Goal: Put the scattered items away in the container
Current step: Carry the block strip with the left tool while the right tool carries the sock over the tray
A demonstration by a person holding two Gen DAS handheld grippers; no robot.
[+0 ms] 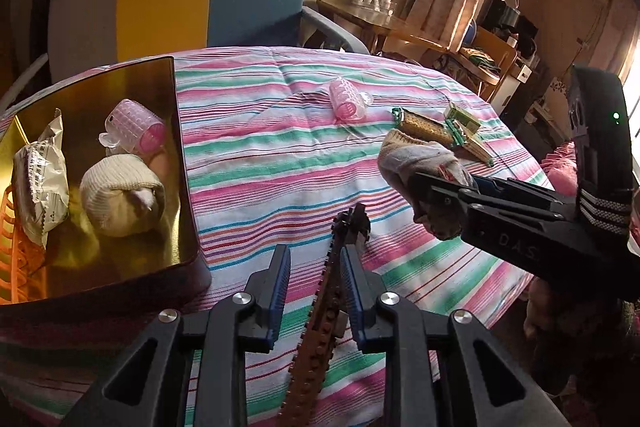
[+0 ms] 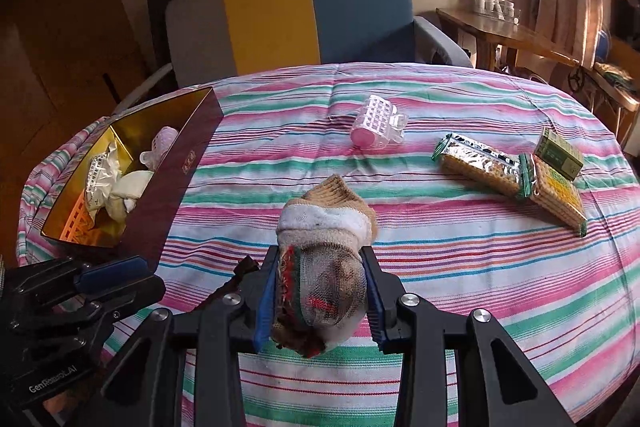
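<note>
A rolled sock [image 2: 324, 267] sits clamped between the pads of the right gripper [image 2: 320, 301], held above the striped counter [image 2: 480, 267] to the right of the gold-lined box [image 1: 176, 155]. The left gripper [image 1: 316, 279] hovers low beside that box, jaws apart around a brown studded strip [image 1: 320, 327] without pinching it. A pink roller [image 2: 376, 125] and cracker packs [image 2: 476, 163] lie farther back.

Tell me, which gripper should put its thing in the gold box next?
Probably the right gripper: it already clamps the rolled beige sock, lifted off the striped cloth. The left gripper is open around the brown toothed strip, though it sits nearer the gold-lined box.
</note>
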